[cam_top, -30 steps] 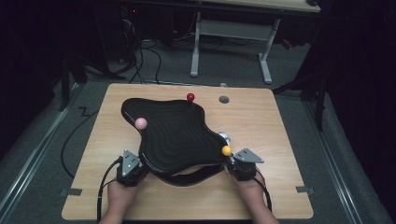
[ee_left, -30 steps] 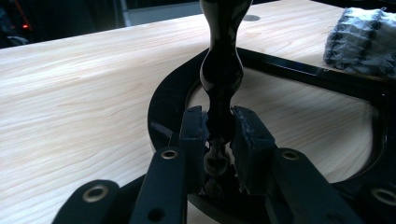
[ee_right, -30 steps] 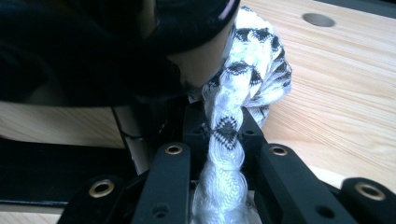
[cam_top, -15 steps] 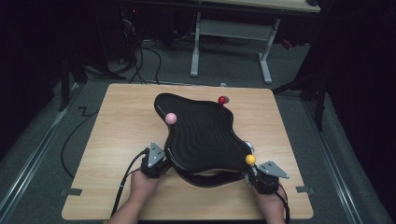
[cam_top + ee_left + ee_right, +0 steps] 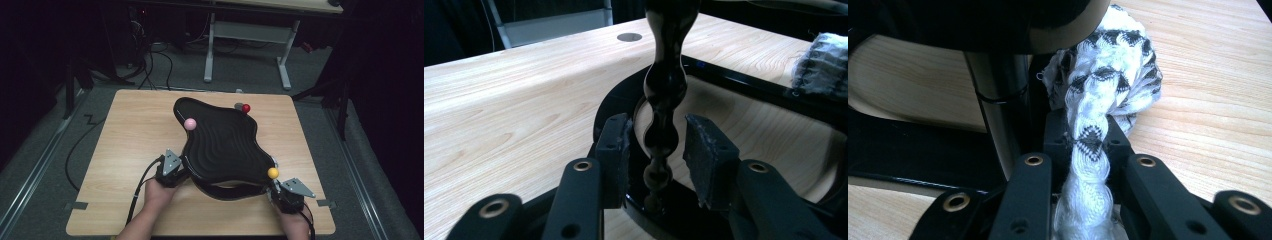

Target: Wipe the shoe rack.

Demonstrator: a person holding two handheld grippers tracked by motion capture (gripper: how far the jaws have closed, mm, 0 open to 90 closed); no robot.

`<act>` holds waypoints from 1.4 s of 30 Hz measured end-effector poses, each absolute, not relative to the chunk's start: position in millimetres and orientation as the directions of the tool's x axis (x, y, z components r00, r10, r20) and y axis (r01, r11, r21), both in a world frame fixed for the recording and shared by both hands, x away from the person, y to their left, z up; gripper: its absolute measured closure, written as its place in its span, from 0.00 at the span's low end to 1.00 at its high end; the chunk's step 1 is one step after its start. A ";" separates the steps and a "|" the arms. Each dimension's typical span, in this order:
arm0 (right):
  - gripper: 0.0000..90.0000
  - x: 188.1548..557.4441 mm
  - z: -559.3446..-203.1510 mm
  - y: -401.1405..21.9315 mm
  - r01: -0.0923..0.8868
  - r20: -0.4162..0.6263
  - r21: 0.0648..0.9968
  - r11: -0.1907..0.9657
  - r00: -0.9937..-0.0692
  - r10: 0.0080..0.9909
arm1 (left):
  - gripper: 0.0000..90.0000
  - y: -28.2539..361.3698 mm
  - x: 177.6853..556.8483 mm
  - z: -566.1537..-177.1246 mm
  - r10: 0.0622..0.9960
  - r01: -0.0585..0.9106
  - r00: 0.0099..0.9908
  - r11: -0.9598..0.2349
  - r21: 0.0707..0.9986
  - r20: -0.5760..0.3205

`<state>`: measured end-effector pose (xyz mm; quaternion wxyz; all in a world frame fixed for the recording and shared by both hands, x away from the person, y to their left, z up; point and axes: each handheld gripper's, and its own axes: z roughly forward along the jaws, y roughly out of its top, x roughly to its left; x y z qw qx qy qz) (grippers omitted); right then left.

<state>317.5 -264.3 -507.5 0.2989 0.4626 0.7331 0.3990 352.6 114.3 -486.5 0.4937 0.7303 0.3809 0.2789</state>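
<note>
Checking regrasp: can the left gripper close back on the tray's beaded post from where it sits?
Probably yes. The left gripper, its jaws just opened, still straddles the black beaded post; both pads stand clear of it, with nothing else between them.

Left gripper (image 5: 659, 150): black jaw arms, brass-ringed screw holes, rough dark-grey pads (image 5: 705, 150), grey three-cornered plate, black cable trailing toward near edge of light wooden table (image 5: 125, 145). Right gripper (image 5: 1088, 145): same black arms, brass-ringed holes, grey plate. Forearms bare, no sleeves.
</note>
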 end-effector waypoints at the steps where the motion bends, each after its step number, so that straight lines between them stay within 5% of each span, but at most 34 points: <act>1: 0.88 317.8 -507.4 -264.4 0.439 -0.070 0.861 0.256 -0.395 0.916 | 0.68 114.9 351.8 -486.4 0.831 0.282 0.555 -0.225 0.933 0.033; 25: 0.89 322.9 -508.2 -248.7 0.433 -0.071 0.857 0.278 -0.435 0.897 | 0.63 121.9 333.1 -485.4 0.830 0.277 0.556 -0.245 0.929 0.054; 42: 0.88 312.0 -506.9 -151.4 0.328 -0.086 0.847 0.419 -0.693 0.716 | 0.63 139.4 301.1 -489.0 0.840 0.304 0.542 -0.234 0.923 0.034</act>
